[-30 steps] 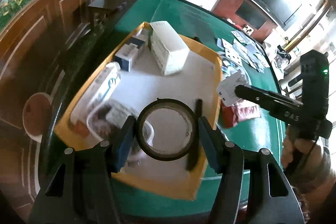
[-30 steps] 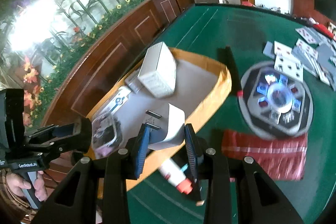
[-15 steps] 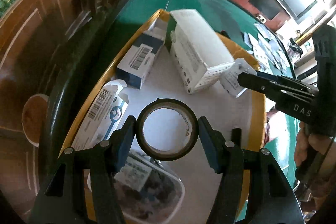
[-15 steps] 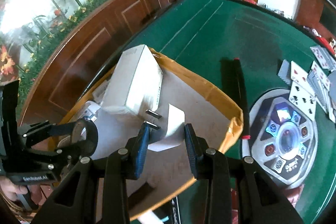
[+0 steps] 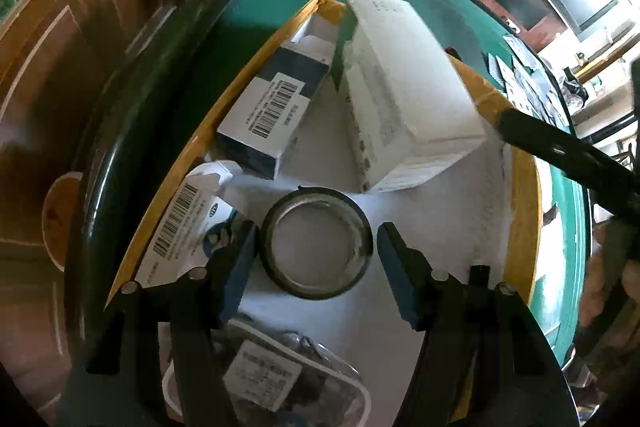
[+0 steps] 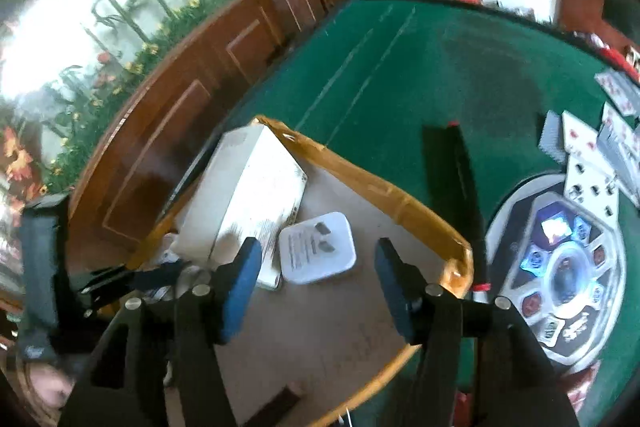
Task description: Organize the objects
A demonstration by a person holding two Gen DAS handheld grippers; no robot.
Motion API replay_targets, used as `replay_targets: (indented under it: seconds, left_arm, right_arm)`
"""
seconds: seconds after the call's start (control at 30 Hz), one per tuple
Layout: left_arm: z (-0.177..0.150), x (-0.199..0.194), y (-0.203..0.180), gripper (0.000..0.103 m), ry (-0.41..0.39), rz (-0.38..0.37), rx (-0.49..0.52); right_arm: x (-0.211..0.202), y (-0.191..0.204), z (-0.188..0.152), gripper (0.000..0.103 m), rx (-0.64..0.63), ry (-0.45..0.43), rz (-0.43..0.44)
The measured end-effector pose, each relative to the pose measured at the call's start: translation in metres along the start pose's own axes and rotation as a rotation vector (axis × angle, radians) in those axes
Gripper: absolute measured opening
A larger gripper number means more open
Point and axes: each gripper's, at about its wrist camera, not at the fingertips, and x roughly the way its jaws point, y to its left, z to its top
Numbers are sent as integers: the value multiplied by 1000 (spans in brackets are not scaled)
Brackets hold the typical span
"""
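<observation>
A shallow cardboard box (image 5: 522, 195) with a white floor sits on the green felt table; it also shows in the right wrist view (image 6: 404, 201). A black tape roll (image 5: 317, 243) lies flat in it between my left gripper's (image 5: 313, 263) open jaws, apart from both pads. A white plug adapter (image 6: 318, 247) lies in the box, prongs up, between and just beyond my open right gripper's (image 6: 316, 277) fingers. A large white carton (image 5: 404, 87) lies beside it, also seen in the right wrist view (image 6: 248, 195).
In the box: a dark-blue barcoded box (image 5: 276, 115), a white barcoded package (image 5: 188, 227), a clear plastic tub (image 5: 272, 379). On the felt: a black remote (image 6: 456, 179), playing cards (image 6: 588, 147), a round console (image 6: 560, 267). Wooden panelling (image 5: 60, 39) lines the table's left.
Both grippers have opened. The tape roll now lies on the box floor, released by the left. The plug adapter, released by the right, lies next to the white carton.
</observation>
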Motion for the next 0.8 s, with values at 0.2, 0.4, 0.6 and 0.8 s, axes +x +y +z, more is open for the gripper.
replay_targets:
  seconds: [0.2, 0.4, 0.6, 0.8]
  left_arm:
    - [-16, -28, -6, 63, -49, -23, 34]
    - [-54, -64, -14, 67, -88, -73, 43]
    - [-86, -70, -30, 68, -64, -94, 31]
    - [-104, -76, -38, 68, -69, -103, -9]
  right_arm:
    - [-69, -2, -55, 59, -92, -60, 105]
    - [-62, 9, -136, 58, -334, 131, 107]
    - [-33, 38, -147, 58, -504, 188, 124]
    - [0, 45, -143, 41, -610, 220, 58]
